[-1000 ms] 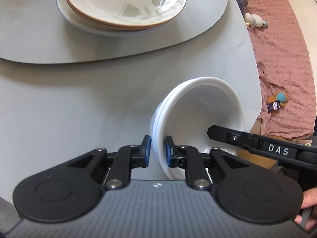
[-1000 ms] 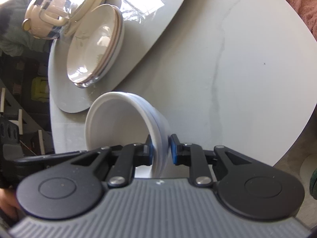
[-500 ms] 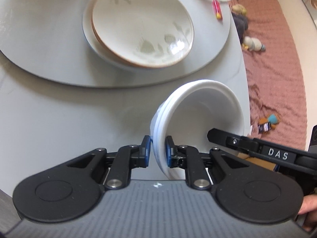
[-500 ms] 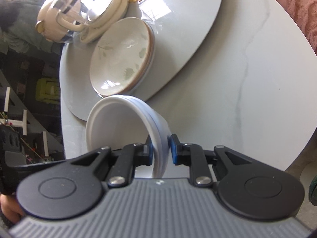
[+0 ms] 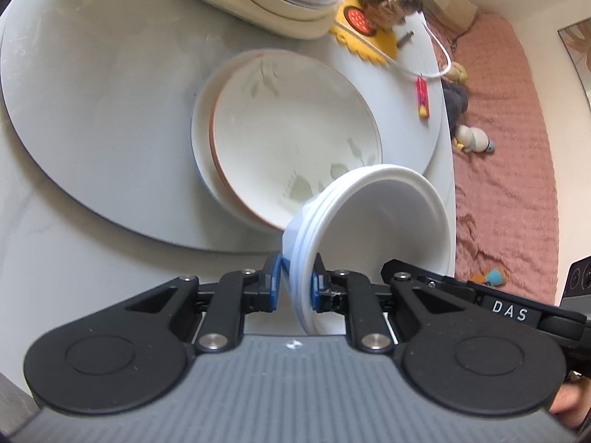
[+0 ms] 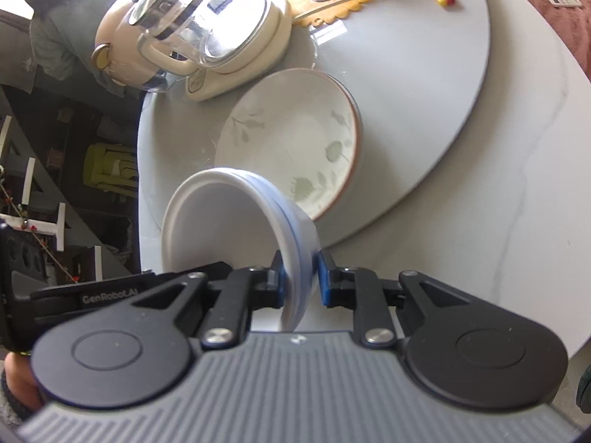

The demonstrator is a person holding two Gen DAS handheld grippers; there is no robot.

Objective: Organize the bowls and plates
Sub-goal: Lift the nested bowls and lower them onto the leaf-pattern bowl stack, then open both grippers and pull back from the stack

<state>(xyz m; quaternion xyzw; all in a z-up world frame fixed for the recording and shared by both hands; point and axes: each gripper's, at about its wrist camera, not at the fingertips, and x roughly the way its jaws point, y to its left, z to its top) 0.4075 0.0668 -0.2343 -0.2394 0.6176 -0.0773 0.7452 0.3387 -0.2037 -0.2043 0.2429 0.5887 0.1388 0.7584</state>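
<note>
White bowls (image 5: 373,229), stacked: held tilted in the air over the bench (image 5: 74,229), overlapping the near edge of the leaf-patterned plates (image 5: 291,136). Left tool (image 5: 294,282) and right tool (image 6: 300,275): each pinching opposite rims.

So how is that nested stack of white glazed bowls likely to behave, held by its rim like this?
The stack of white bowls looks like rigid glazed ceramic, so probably heavy and chip-prone. Left gripper and right gripper pinch opposite rim edges only, so the glossy surface may slip. Its layered rims suggest the nested bowls could shift when set on the leaf-patterned plate.
</note>
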